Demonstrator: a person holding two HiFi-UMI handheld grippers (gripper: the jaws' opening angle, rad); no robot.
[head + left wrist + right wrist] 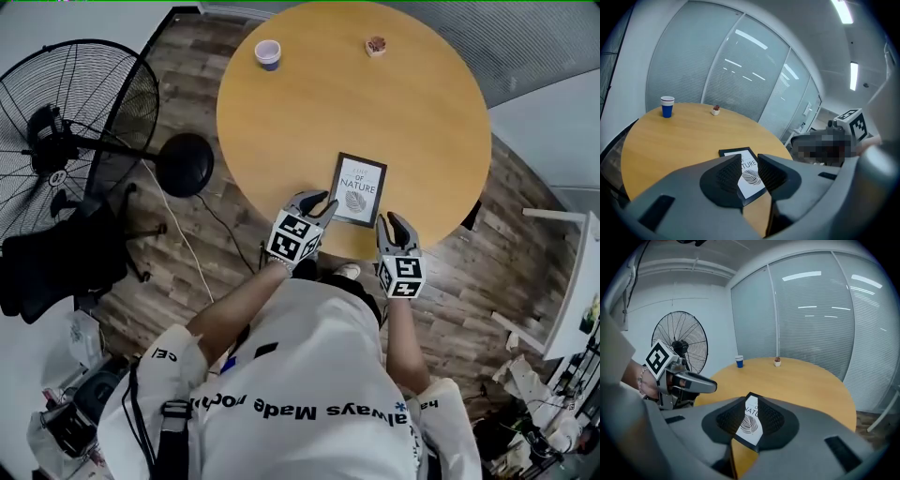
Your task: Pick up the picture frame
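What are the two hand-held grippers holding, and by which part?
Nothing yet. The left hand-held gripper and the right hand-held gripper are open near the picture frame, which lies flat on the table.

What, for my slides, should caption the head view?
Open left hand-held gripper and open right hand-held gripper hover beside a picture frame flat on a round table.

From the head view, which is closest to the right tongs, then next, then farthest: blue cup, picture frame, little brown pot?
1. picture frame, just left of the right tongs.
2. little brown pot, far across the table.
3. blue cup, far across, further left.
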